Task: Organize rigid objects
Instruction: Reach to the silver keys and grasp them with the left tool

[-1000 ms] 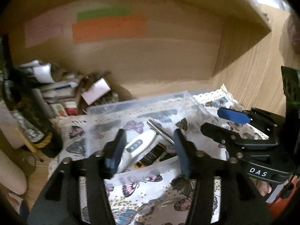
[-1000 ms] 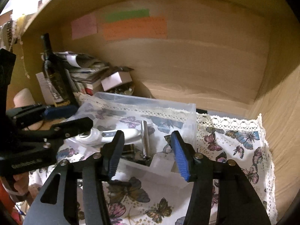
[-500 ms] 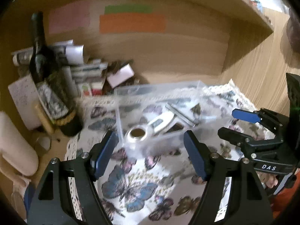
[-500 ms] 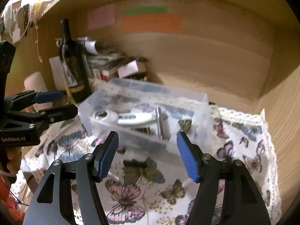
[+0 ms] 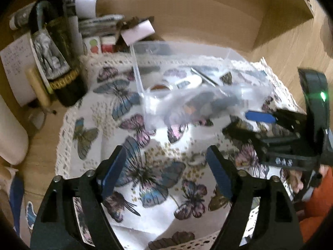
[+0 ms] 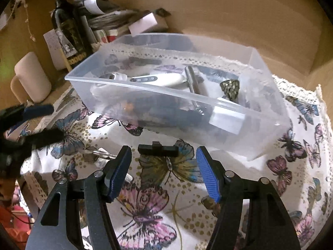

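Observation:
A clear plastic bin (image 6: 145, 89) sits on the butterfly cloth (image 6: 158, 175), blurred in the left wrist view (image 5: 208, 95). It holds a white handheld device (image 6: 160, 79), a metal rod (image 6: 192, 79), a small ornate metal piece (image 6: 230, 88) and dark items. On the cloth in front lie a small black clip (image 6: 158, 150) and keys (image 6: 100, 155). My right gripper (image 6: 164, 170) is open and empty just short of the clip. My left gripper (image 5: 166, 166) is open and empty above the cloth, left of the bin; it also shows in the right wrist view (image 6: 43, 123).
A dark wine bottle (image 6: 66, 27) stands at the back left, with stacked papers and small boxes (image 6: 116, 23) behind the bin. A pale cylinder (image 6: 31, 77) stands at the left. Wooden walls close the back and right (image 6: 249, 20).
Both grippers have pulled back from over the bin and opened wider. The bin now lies farther ahead, and the clip and keys have come into view.

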Available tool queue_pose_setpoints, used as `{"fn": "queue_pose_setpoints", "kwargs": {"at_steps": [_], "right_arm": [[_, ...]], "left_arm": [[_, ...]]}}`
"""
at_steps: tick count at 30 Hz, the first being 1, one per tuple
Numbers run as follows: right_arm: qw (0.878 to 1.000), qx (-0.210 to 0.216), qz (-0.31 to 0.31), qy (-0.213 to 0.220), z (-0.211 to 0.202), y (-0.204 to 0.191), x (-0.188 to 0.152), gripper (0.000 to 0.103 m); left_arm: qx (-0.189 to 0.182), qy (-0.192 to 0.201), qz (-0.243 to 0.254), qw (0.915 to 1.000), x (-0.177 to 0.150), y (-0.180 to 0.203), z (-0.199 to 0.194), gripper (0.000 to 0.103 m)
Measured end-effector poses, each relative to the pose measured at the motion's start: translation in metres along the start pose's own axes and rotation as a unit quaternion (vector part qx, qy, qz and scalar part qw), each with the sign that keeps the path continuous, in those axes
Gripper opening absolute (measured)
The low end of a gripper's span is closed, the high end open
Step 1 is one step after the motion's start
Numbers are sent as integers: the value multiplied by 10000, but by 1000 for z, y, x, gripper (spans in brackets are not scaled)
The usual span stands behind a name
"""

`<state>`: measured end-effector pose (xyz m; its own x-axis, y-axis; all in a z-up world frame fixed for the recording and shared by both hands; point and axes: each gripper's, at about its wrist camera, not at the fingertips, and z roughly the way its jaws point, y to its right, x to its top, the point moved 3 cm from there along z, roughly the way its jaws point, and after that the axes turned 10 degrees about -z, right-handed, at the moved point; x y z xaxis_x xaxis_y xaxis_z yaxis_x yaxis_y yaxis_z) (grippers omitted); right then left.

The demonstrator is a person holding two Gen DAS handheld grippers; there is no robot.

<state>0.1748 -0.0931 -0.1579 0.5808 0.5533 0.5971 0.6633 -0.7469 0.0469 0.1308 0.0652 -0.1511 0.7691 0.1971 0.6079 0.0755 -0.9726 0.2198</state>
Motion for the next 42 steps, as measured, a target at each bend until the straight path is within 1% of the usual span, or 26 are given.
{"fn": "queue_pose_setpoints", "kwargs": {"at_steps": [2, 4, 7, 8, 11, 17, 19, 26, 30, 34, 36, 38, 39, 40, 42], "right_arm": [[10000, 19, 41, -76, 7, 1, 2, 60], [9999, 38, 20, -135, 11, 0, 3, 56], [9997, 40, -72, -208, 18, -6, 5, 41], [9997, -24, -123, -224, 19, -7, 5, 41], [9998, -8, -140, -137, 13, -10, 4, 41], [9996, -127, -50, 249, -22, -5, -4, 41], [9992, -170, -6, 363, -34, -2, -8, 41], [9970, -233, 216, 713, -66, 30, -23, 41], [9958, -183, 300, 848, -71, 43, -26, 41], [9953, -126, 308, 914, -73, 45, -27, 41], [9950, -88, 321, 937, -73, 46, -27, 41], [9949, -68, 326, 955, -73, 46, -27, 41], [9948, -64, 327, 965, -73, 45, -27, 41], [9947, -64, 328, 971, -74, 45, -27, 41], [9946, -62, 333, 983, -74, 44, -26, 41]], "left_arm": [[8, -104, 58, 9999, -5, 3, 3, 87], [-1, -200, 113, 9997, -9, 7, 5, 88], [-57, -364, 126, 9992, -17, 13, 10, 88], [-72, -406, 122, 9991, -18, 14, 11, 88], [-115, -547, 101, 9984, -24, 20, 16, 88], [-160, -779, 166, 9967, -30, 41, 27, 88], [-117, -827, 236, 9962, -31, 51, 33, 88], [137, -780, 361, 9962, -26, 77, 52, 91], [344, -648, 255, 9970, -21, 81, 61, 91], [502, -542, 294, 9968, -20, 86, 65, 91], [500, -488, 332, 9970, -21, 87, 64, 88], [448, -444, 379, 9973, -20, 89, 63, 78], [427, -425, 399, 9974, -20, 90, 62, 72], [383, -386, 444, 9975, -19, 92, 60, 61], [380, -343, 509, 9974, -18, 93, 57, 61]]}}
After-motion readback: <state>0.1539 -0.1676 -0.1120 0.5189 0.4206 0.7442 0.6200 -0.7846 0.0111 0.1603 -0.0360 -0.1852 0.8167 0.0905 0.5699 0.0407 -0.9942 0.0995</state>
